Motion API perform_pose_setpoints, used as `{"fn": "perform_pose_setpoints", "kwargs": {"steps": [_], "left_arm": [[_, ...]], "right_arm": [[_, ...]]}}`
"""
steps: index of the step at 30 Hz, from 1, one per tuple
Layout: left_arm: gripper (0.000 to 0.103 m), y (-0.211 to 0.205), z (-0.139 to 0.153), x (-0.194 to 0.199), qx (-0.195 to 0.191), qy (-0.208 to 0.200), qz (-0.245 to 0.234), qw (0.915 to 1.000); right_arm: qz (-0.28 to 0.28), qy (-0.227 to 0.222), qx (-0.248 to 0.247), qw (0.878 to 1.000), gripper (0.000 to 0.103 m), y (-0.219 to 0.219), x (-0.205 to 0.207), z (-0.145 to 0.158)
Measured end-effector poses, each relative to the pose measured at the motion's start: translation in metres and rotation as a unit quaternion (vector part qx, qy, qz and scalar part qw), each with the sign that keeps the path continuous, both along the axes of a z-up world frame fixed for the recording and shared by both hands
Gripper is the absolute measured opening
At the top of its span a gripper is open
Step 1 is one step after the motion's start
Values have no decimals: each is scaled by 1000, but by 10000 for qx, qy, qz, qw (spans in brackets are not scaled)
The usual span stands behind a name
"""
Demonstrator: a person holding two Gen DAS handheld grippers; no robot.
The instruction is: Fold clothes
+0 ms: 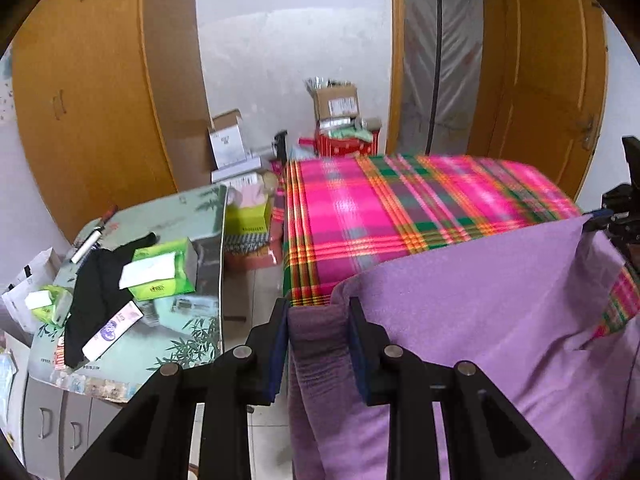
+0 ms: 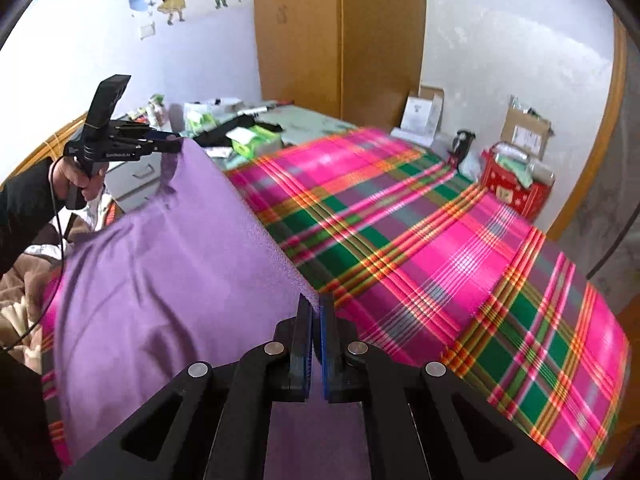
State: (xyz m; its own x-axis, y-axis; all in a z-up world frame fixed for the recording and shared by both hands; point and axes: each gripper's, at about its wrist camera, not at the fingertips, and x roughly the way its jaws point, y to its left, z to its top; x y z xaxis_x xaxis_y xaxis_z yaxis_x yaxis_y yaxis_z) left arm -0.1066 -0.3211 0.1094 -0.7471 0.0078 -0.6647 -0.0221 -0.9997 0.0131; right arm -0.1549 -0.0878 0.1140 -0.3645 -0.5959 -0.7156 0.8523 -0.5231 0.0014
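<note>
Beyond the left gripper's [image 1: 319,312] jaws, off to their left, a cluttered side table [image 1: 208,240] holds tissue packs [image 1: 164,270] and a black garment [image 1: 94,292]; between the jaws themselves a bunched corner of the purple cloth [image 1: 480,300] is clamped, with folds of it hanging below. Ahead of both grippers lies the bed under its pink plaid cover [image 2: 440,248], the cloth raised clear above it along its held edge. To the right, the right gripper [image 2: 316,312] has its jaws pressed together on the cloth's other corner, pinching only a thin edge. That thin pinch looks the likelier weak point: if the hands draw apart and the fabric goes taut, the edge could slide out of the right jaws and the fold collapse onto the bed.
</note>
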Motion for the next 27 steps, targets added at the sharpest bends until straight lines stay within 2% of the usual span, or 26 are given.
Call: {"fn": "perform_pose_setpoints", "kwargs": {"steps": [6, 11, 16, 21, 27], "left_arm": [[29, 11, 19, 58, 59, 358, 21, 9993], [29, 20, 13, 109, 104, 497, 108, 9987], [29, 30, -7, 154, 161, 473, 258, 9984], [29, 37, -36, 188, 262, 300, 389, 9984], [29, 37, -67, 213, 623, 46, 568, 9964]], "right_arm": [[161, 240, -106, 9995, 3, 14, 64, 24], [305, 250, -56, 9992, 3, 21, 114, 20], [446, 93, 67, 9989, 3, 23, 158, -1], [487, -233, 304, 9981, 3, 23, 192, -39], [376, -596, 508, 9962, 5, 26, 206, -80]]}}
